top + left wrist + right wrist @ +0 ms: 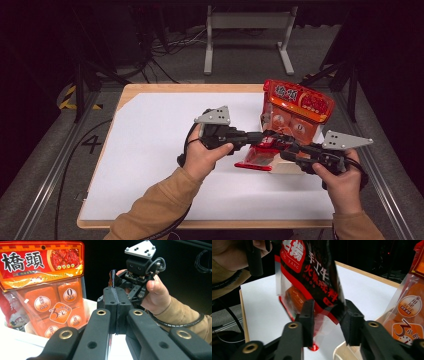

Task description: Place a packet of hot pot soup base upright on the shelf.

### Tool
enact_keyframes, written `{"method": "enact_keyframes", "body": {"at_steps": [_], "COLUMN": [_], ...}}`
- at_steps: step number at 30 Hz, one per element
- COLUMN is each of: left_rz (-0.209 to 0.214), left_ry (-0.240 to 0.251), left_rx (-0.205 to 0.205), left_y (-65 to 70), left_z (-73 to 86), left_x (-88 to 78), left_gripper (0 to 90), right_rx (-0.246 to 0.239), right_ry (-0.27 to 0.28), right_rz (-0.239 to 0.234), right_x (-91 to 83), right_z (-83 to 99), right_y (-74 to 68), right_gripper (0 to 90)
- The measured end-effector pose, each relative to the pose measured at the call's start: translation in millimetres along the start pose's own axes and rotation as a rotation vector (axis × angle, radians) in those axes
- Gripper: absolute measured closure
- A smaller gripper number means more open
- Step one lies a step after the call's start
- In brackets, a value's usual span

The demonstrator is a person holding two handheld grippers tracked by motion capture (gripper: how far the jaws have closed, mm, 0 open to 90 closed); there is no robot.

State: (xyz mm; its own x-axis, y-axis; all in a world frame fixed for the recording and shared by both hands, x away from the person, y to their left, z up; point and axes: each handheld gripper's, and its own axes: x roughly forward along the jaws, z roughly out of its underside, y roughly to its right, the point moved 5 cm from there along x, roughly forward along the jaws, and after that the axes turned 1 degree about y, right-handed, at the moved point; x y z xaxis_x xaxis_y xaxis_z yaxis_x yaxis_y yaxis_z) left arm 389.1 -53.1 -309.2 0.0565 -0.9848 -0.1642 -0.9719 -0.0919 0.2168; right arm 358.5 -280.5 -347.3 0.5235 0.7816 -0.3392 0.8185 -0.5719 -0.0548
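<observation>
Holding: two hand-held grippers meet over a dark red sauce pouch [256, 156] at the right side of a white-covered table [150, 165].

Left gripper [256, 137]: jaws clenched together on a thin dark edge, seen pinched between them in the left gripper view [115, 312]; from above this gripper reaches right to the pouch's top.

Right gripper [280, 145]: jaws stand on either side of the pouch's clear lower part [322, 322]; whether the pads press on the film cannot be told.

Sauce pouch: hangs tilted between the two grippers, its lower end just above the table and beside the box. Black-and-red print with large Chinese characters; the Latin letters "ING YANG" read on a red patch at its top [293, 255]. An orange-red block shows through the clear window [295, 298].

Orange packet [295, 112]: stands upright in the box, well right of centre. Its red header bears two big white characters, 橋頭 [23, 262], beside a picture of red food. Below, clear film shows orange blocks with round labels, one reading "0" [69, 294], and a diamond badge with a "3" and a clock [60, 313].

Box [287, 167]: pale and shallow, holding the orange packet; another packet with a red-and-white label sits behind it [11, 315].

Hands: a person in tan sleeves [155, 205] holds both tools.
</observation>
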Motion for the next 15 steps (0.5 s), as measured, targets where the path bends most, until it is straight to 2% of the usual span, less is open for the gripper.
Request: {"method": "enact_keyframes", "body": {"at_steps": [1, 2, 5, 6, 9, 10, 11, 15], "left_rz": [-0.001, 0.002, 0.000, 0.002, 0.008, 0.008, 0.004, -0.006], "left_ry": [0.000, 0.011, 0.013, 0.019, 0.015, 0.015, 0.017, 0.018], "left_rx": [0.000, -0.004, 0.000, 0.006, 0.022, 0.022, 0.029, 0.037], "left_y": [-0.8, -1.4, -2.2, -2.7, -2.5, -2.5, -2.7, -6.3], "left_z": [0.2, 0.4, 0.3, -0.1, 0.3, 0.3, 0.4, 0.5], "left_x": [-0.6, -0.7, -1.0, 0.0, 2.6, 2.6, 3.7, 5.9], "left_gripper": [90.0, 90.0, 90.0, 90.0, 90.0, 90.0, 90.0, 89.8], "right_rx": [0.000, -0.003, -0.018, -0.053, -0.105, -0.105, -0.136, -0.165], "right_ry": [0.000, 0.003, 0.002, -0.003, -0.018, -0.018, -0.020, -0.015], "right_rz": [0.000, -0.002, 0.005, 0.031, 0.079, 0.079, 0.118, 0.161], "right_x": [0.0, -1.6, -2.8, -4.5, -6.6, -6.6, -9.1, -12.0], "right_z": [0.0, -1.0, -2.2, -4.1, -6.7, -6.7, -9.1, -11.4], "right_y": [0.0, 0.1, -0.1, -0.1, -0.1, -0.1, 1.1, 3.5], "right_gripper": [71.3, 76.9, 81.4, 87.2, 89.6, 89.6, 89.8, 90.0]}}
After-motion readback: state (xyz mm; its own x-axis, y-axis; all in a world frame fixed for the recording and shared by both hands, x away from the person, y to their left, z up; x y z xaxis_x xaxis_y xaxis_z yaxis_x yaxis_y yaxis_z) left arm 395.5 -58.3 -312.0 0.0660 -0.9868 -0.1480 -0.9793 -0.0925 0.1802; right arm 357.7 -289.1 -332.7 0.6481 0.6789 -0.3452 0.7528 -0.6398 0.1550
